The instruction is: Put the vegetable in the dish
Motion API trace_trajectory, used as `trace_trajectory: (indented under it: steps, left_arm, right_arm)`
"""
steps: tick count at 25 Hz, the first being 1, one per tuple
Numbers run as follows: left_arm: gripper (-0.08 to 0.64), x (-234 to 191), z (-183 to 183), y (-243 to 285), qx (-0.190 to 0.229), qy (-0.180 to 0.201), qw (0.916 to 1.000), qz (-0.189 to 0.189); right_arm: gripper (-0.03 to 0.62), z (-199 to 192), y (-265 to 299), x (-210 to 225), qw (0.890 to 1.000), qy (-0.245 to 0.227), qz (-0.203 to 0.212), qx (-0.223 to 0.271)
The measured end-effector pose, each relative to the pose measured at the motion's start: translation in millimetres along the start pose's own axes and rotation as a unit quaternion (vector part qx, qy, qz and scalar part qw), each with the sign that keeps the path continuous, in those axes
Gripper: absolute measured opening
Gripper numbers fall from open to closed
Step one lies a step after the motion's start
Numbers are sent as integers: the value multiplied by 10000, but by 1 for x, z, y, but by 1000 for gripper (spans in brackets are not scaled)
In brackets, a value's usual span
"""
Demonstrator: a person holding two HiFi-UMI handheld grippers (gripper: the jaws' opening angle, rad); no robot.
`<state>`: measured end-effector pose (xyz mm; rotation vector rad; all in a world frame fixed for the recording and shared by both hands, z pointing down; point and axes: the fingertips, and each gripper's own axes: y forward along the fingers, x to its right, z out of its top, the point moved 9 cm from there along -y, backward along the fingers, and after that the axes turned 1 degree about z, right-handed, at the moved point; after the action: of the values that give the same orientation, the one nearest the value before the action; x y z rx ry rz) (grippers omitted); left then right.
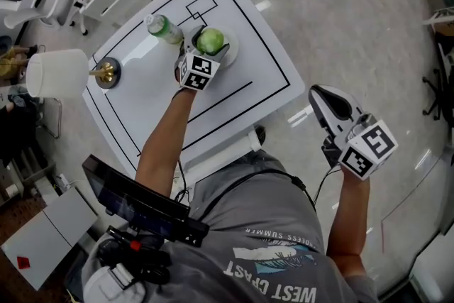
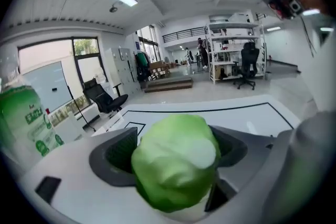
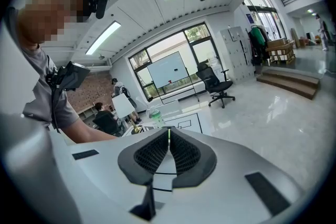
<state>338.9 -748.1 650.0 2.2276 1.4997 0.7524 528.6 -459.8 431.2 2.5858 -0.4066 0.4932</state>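
A round green vegetable (image 1: 211, 40) sits between the jaws of my left gripper (image 1: 206, 46), which is shut on it above the white table (image 1: 262, 74). In the left gripper view the vegetable (image 2: 176, 162) fills the gap between the dark pads (image 2: 118, 152). A pale round rim (image 1: 230, 47) shows just right of the vegetable; I cannot tell if the vegetable touches it. My right gripper (image 1: 319, 97) hangs off the table's right side over the floor, shut and empty, with its pads (image 3: 152, 155) pressed together.
A green-labelled bottle (image 1: 164, 28) stands just left of the vegetable. A small dark dish with a brass object (image 1: 107, 72) sits at the table's left edge, beside a white cylinder (image 1: 57, 72). Black lines (image 1: 234, 92) mark the tabletop. A black device (image 1: 138, 206) hangs at the person's chest.
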Motion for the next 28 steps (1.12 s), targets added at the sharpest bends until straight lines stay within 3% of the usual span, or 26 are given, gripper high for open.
trace_trajectory:
  steps: [4, 7, 13, 28]
  left_arm:
    - [407, 16, 0, 5, -37, 927, 9951, 344]
    - [407, 22, 1, 9, -58, 1237, 9913, 445]
    - [407, 29, -7, 4, -192, 1418, 9891, 332]
    - [440, 54, -10, -10, -297, 1336, 9902, -269]
  right_arm:
    - [11, -3, 1, 2, 10000, 16, 6, -50]
    - [11, -5, 2, 1, 10000, 28, 12, -91]
    - [11, -12, 3, -4, 9999, 48, 29, -130]
    - [11, -22, -8, -14, 9998, 39, 134, -137]
